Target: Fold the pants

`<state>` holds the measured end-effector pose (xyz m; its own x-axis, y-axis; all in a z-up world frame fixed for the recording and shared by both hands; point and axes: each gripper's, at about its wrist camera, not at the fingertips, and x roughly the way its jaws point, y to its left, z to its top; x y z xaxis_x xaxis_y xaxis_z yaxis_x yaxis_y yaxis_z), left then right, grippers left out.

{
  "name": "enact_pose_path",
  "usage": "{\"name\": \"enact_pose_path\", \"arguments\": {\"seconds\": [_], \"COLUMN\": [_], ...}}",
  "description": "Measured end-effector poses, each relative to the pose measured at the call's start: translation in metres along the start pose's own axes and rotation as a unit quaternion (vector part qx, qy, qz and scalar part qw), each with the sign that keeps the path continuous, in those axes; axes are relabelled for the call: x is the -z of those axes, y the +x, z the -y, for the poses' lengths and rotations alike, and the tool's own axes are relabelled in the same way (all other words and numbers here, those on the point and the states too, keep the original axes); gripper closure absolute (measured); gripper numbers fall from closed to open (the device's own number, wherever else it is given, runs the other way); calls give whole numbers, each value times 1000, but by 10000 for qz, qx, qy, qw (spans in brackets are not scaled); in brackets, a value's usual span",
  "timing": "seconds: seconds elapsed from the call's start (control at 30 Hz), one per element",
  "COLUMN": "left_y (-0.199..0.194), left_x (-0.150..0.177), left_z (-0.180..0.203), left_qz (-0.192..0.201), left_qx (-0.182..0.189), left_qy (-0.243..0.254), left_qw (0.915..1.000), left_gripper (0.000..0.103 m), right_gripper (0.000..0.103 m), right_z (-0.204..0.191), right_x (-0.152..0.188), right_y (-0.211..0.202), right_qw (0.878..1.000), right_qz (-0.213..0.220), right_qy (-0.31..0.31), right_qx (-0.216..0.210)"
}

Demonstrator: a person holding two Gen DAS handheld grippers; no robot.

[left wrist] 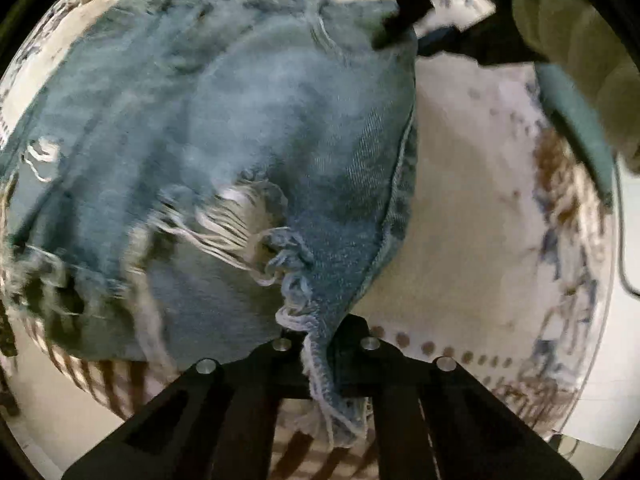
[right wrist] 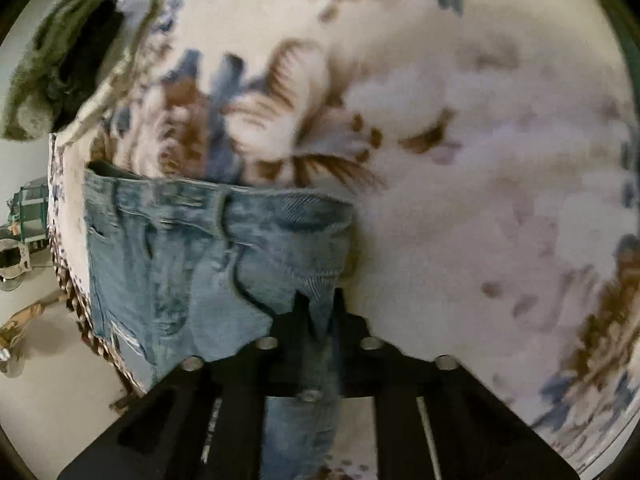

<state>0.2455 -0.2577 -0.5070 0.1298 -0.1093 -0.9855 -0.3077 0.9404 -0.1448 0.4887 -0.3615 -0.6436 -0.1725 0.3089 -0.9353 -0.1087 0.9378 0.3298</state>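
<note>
1 pair of jeans (left wrist: 208, 128), ripped, blue denim, on a desk w/ floral cloth (left wrist: 472, 184). Left gripper (left wrist: 320, 344): jaws pinched on frayed hem edge of jeans, fabric bunched between them. Right gripper (right wrist: 318, 308): jaws clamped on denim fold just below the waistband (right wrist: 224, 200). Rest of jeans spreads away from both grippers over the cloth; 3 rips visible in left view. Beyond jeans, gloved hand (left wrist: 576, 40) holding the other gripper, blurry.
</note>
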Motion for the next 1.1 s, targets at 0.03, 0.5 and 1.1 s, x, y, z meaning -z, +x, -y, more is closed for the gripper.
{"name": "enact_pose_path", "arguments": {"seconds": [0.03, 0.5, 1.1], "left_y": [-16, -128, -19], "left_x": [-3, -38, -61], "left_z": [-8, -181, -364], "left_qz": [99, 1203, 853], "left_qx": [57, 532, 472], "left_qy": [-26, -1310, -2979], "left_qw": [9999, 9826, 9496], "left_gripper": [100, 100, 91], "right_gripper": [94, 95, 36], "right_z": [-6, -238, -412], "right_x": [2, -8, -66], "right_y": [-8, -91, 101], "right_qw": [10000, 9910, 9794], "right_qz": [63, 581, -617], "right_qy": [-42, -1182, -1672], "right_qx": [32, 251, 949]}}
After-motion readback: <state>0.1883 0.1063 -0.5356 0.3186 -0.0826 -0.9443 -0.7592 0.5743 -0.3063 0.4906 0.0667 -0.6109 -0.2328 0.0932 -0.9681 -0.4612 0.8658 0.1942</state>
